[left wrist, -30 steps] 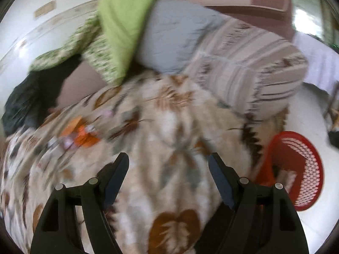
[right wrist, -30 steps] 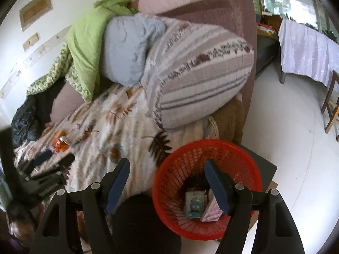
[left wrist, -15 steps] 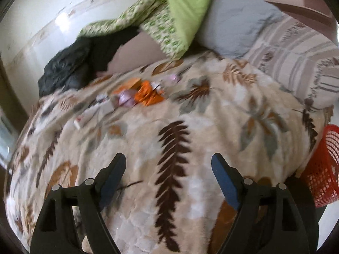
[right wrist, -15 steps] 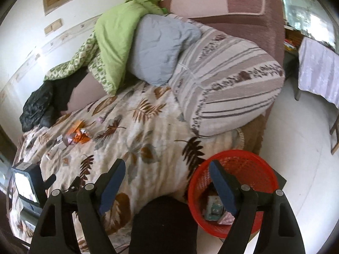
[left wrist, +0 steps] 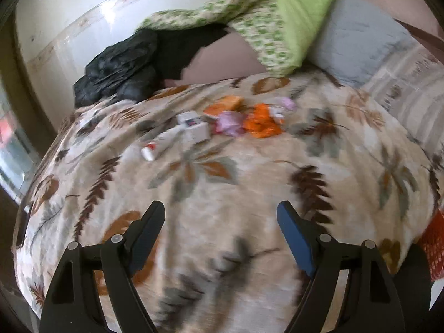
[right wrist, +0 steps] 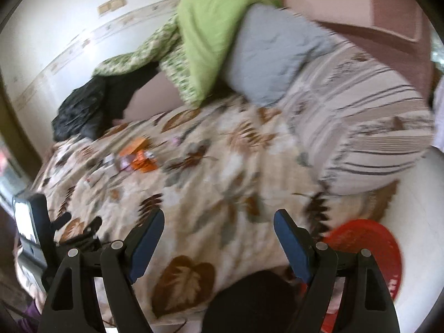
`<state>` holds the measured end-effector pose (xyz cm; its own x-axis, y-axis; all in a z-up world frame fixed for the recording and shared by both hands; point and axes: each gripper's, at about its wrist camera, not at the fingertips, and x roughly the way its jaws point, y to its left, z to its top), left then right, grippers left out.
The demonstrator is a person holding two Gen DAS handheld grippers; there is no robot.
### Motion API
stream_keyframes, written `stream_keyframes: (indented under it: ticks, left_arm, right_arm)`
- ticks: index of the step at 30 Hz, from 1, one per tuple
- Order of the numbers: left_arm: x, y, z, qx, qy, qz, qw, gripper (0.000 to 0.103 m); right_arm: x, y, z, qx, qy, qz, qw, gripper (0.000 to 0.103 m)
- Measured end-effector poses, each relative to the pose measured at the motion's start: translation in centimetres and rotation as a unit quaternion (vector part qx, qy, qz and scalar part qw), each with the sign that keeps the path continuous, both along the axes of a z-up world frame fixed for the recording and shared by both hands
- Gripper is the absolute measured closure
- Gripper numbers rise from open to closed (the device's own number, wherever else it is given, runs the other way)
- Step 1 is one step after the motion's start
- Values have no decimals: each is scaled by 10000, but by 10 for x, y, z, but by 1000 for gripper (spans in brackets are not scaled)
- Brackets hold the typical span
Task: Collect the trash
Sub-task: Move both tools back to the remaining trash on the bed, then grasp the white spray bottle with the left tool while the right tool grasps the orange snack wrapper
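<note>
While both hang over the leaf-print blanket [left wrist: 222, 166], left gripper [left wrist: 221, 222] and right gripper [right wrist: 219, 229]: jaws wide, empty. Wrapper litter [left wrist: 260, 120] ahead; red basket [right wrist: 369, 238] beside bed.

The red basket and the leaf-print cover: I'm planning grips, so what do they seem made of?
Red basket: probably rigid plastic, given its mesh-like wall and even colour. Leaf-print cover: soft, fuzzy fabric, likely fleece; it drapes matte over the edge.

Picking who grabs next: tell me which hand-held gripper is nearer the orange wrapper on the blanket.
Left. The left hand-held gripper faces the orange wrapper across open blanket. The right hand-held gripper hangs farther back by the red basket. Both are empty.
</note>
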<state>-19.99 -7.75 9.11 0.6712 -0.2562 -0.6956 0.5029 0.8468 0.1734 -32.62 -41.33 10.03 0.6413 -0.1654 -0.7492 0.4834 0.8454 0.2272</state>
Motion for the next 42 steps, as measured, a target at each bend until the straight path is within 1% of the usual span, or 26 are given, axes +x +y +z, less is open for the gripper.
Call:
stream_keyframes:
  ticks: [2,4,5,9,11,13,15,17,19,21,24,26,27,28,29,30,31,32,34,35,40,42]
  left_arm:
    - [22,18,5,-91,168,243,9995,20]
    - [44,37,8,-94,352,487,9982,20]
    - [51,43,9,-82,369,557,9977,20]
    - [96,70,6,267,184,966,9948,16]
    - [123,76,-2,443,209,1113,9926,16]
    - [145,74,-8,468,371,1109,9920,16]
    - [169,68,-18,363,631,1085,9914,16]
    - [187,58,-24,288,683,1025,9920,16]
    - [204,40,-30,438,607,711,9947,16]
    - [226,21,-39,719,570,414,9949,16]
    - [253,8,-52,893,660,247,9935,15]
    - [268,4,-63,922,851,191,9919,15]
    - [275,3,-72,948,1065,201,9896,16]
    - [278,4,-75,860,1129,225,9896,18]
    - [277,5,-74,744,1145,231,9904,32]
    - [277,9,-71,639,1211,321,9901,52]
    - [277,10,-70,644,1205,394,9898,61]
    - [277,13,-69,659,1194,463,9896,74]
    - [275,23,-68,507,1323,483,9887,74]
    - [273,26,-68,498,1336,499,9885,74]
    - [258,34,-63,444,1290,518,9893,74]
    - [245,35,-58,431,1205,484,9906,74]
  right_arm:
    - [19,8,-15,136,16,251,9996,19]
    - [48,17,-36,340,100,592,9976,19]
    - [59,22,-44,429,115,713,9965,19]
    - [99,44,-67,714,93,1217,9900,19]
    - [114,55,-79,826,138,1434,9861,19]
    - [123,62,-90,921,172,1587,9829,19]
    - [127,65,-99,967,218,1641,9814,19]
    - [131,64,-110,995,308,1627,9812,19]
    - [133,62,-119,982,409,1611,9812,19]
    - [135,58,-126,1019,512,1577,9809,19]
    - [136,49,-132,1058,591,1494,9813,19]
    - [140,44,-135,1077,612,1446,9817,19]
    - [141,42,-136,1087,619,1440,9816,19]
    - [144,41,-137,1086,632,1434,9817,19]
    - [149,41,-138,1076,651,1434,9816,19]
    - [152,41,-139,1069,654,1443,9816,19]
    - [155,42,-139,1045,653,1459,9816,19]
    - [160,43,-139,990,649,1486,9818,19]
    - [170,45,-137,911,601,1569,9816,19]
    - [175,47,-137,877,559,1618,9813,19]
    - [203,52,-134,793,389,1842,9789,19]
    - [217,54,-133,708,336,1948,9777,19]
